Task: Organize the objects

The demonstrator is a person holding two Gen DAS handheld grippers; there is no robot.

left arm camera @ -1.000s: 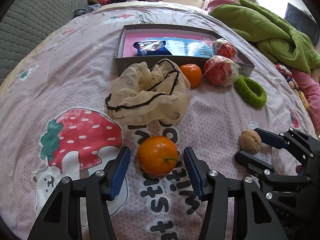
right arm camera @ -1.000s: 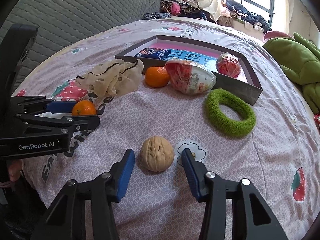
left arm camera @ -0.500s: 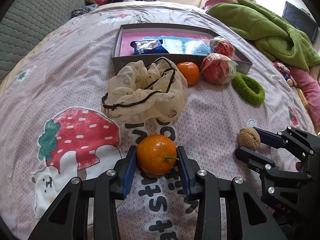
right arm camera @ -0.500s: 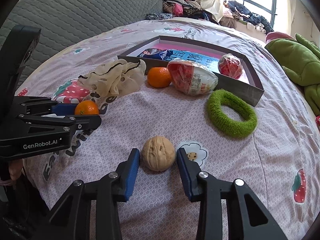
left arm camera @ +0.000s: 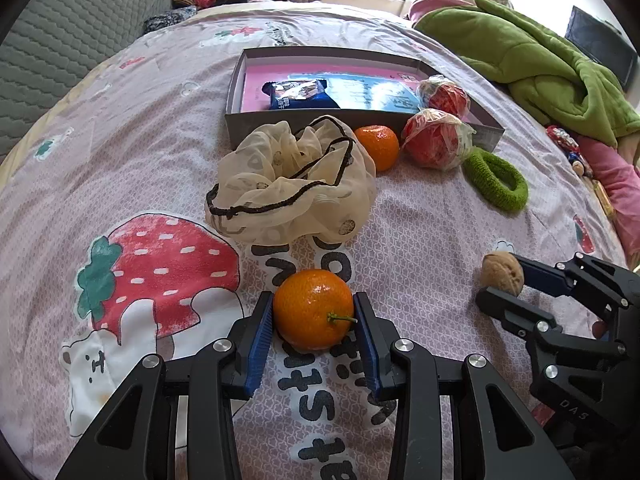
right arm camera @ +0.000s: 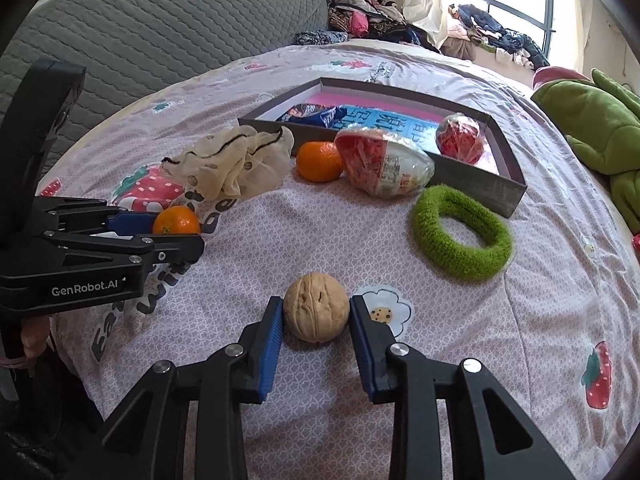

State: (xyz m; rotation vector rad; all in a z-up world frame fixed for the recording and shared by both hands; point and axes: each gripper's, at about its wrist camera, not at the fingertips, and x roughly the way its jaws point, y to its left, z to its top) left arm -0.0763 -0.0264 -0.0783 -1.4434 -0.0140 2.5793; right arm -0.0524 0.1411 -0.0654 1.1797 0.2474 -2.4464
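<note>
The left gripper (left arm camera: 314,310) is clamped on a tangerine (left arm camera: 313,309), its blue pads (left arm camera: 258,338) pressed against both sides of the fruit, which sits low on the bedsheet (left arm camera: 120,128) over the printed lettering. Just to the left lies the mushroom print (left arm camera: 160,264).

The right gripper (right arm camera: 316,312) grips a walnut (right arm camera: 316,307) the same way, both pads (right arm camera: 270,350) touching its shell, beside a small flower print (right arm camera: 386,309). From the left wrist view the walnut (left arm camera: 502,274) shows between the right gripper's (left arm camera: 508,280) fingers, well to the right of the tangerine; from the right wrist view the tangerine (right arm camera: 176,220) peeks above the left gripper's (right arm camera: 182,228) fingers.

Beyond the tangerine lies a cream scrunchie (left arm camera: 292,184) with black trim. Past it, a second tangerine (left arm camera: 377,147) rests near the front wall of a grey box (left arm camera: 320,128), and touching it on the right is a red wrapped ball (left arm camera: 436,145). A green scrunchie (left arm camera: 496,178) lies just beside that ball, outside the box.

Inside the box lie a blue snack packet (left arm camera: 300,94), a blue booklet (left arm camera: 376,96) and another wrapped red ball (left arm camera: 444,94) in the right corner. A green blanket (left arm camera: 540,52) is heaped further right, and a grey quilted headboard (right arm camera: 160,28) stands on the left.
</note>
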